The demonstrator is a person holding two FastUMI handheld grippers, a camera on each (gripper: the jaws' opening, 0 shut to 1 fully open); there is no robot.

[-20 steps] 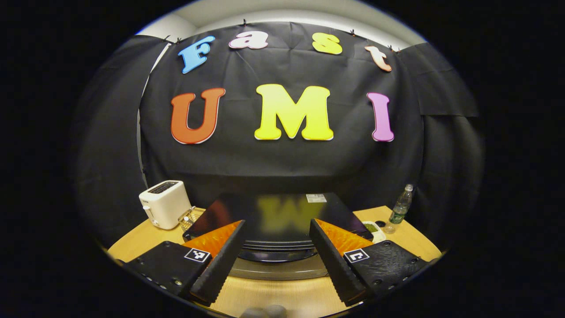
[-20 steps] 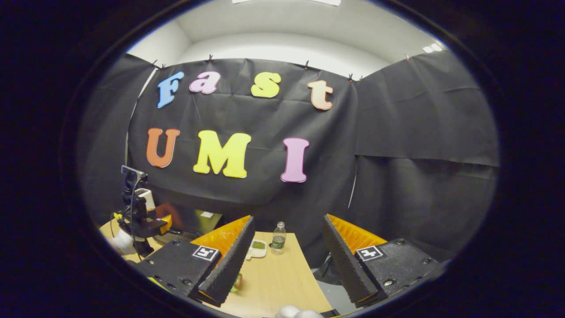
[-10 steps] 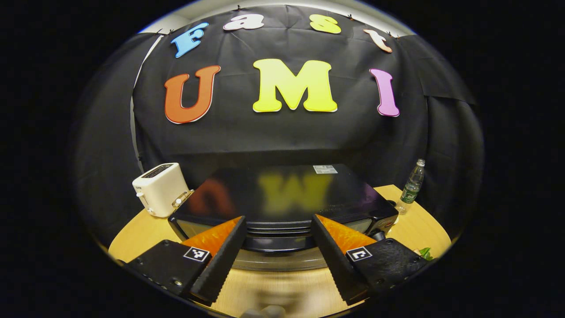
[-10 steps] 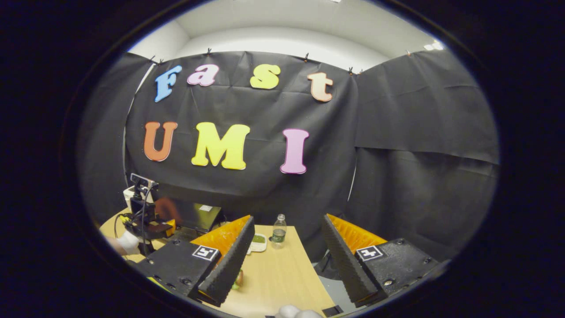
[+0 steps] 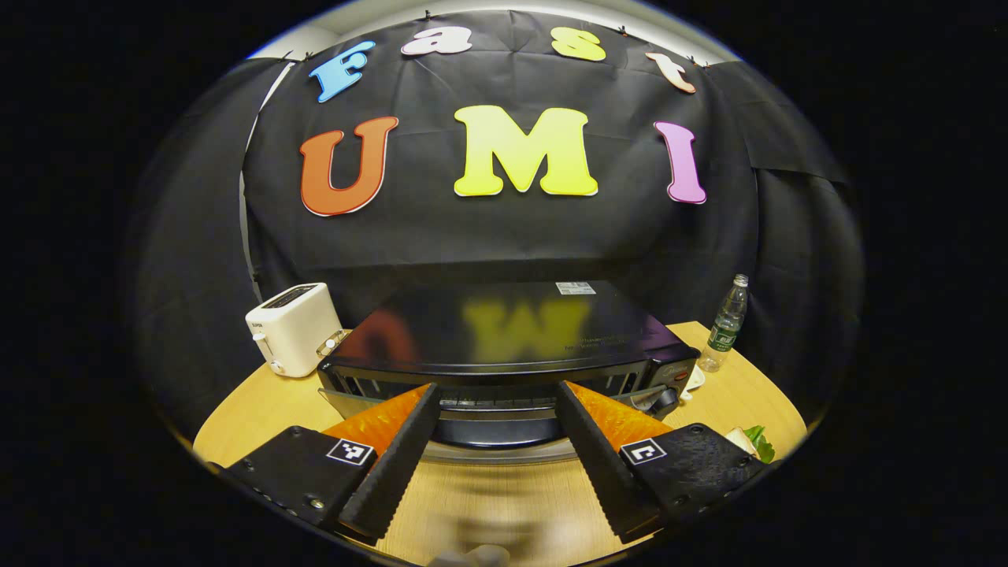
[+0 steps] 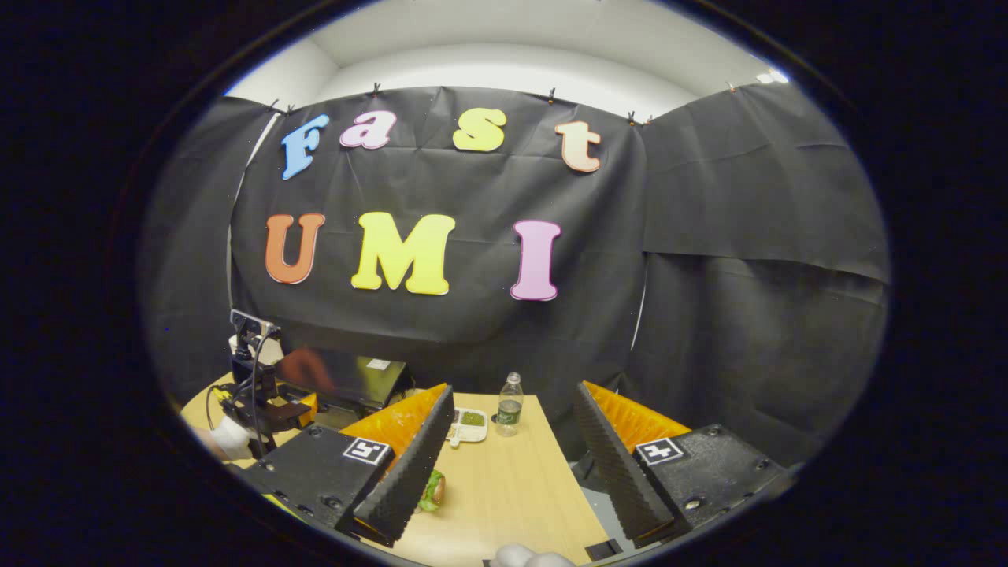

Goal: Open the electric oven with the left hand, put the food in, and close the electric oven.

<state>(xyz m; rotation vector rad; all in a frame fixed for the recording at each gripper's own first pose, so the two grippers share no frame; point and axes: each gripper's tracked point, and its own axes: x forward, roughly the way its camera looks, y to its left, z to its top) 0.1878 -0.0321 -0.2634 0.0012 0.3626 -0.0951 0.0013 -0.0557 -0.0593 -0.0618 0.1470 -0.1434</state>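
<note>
In my left gripper view, the white toaster (image 5: 290,327) sits at the left of the wooden table (image 5: 252,409), then the black electric oven (image 5: 504,346) fills the middle, its handle (image 5: 496,431) just ahead of my left gripper (image 5: 498,450), whose jaws stand wide apart and hold nothing; a gap seems to show along the door's top edge, so I judge it barely started opening, if at all. A water bottle (image 5: 726,323) stands at the right, and leafy food (image 5: 754,442) peeks at the lower right. In my right gripper view, the oven (image 6: 346,379) is at the left, the food (image 6: 432,490) lies beside my right gripper (image 6: 508,466), spread wide and empty. Opening, loading and closing all remain
</note>
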